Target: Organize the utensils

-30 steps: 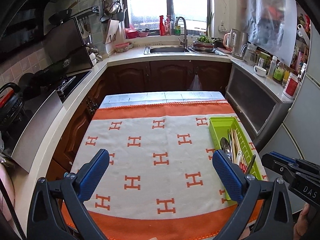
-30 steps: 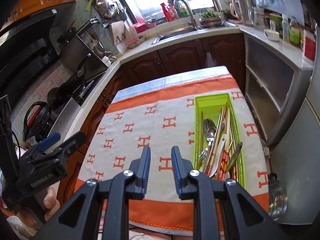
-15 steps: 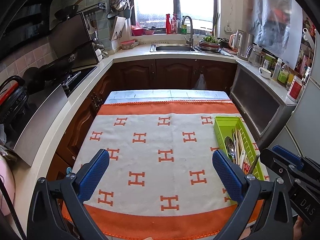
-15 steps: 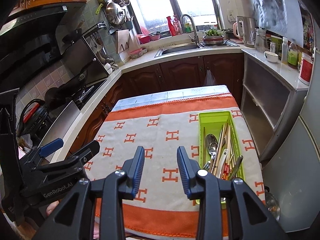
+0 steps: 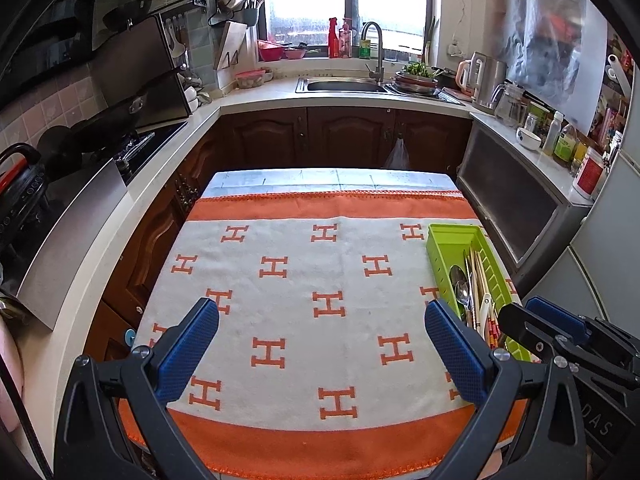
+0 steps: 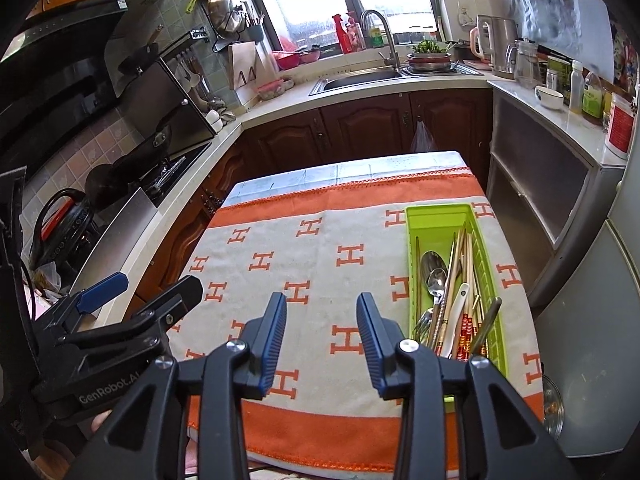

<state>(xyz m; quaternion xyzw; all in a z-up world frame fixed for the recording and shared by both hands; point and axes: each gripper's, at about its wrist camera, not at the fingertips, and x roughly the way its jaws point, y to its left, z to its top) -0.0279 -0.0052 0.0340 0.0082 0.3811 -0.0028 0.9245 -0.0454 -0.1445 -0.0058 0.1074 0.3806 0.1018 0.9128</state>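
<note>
Right wrist view — green tray (image 6: pixel 412 240) crammed with utensils (image 6: pixel 444 292).

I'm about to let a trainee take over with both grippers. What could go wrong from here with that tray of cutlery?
The green tray sits near the table's right edge, so a nudge might push it off. Spoons, chopsticks and other cutlery lie tangled in one pile; pulling one piece may drag others out. The right gripper, open and empty, is not lined up with the tray and could bump its wall.

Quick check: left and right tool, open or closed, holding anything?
Left tool: open wide, empty.
Right tool: open, empty.
</note>
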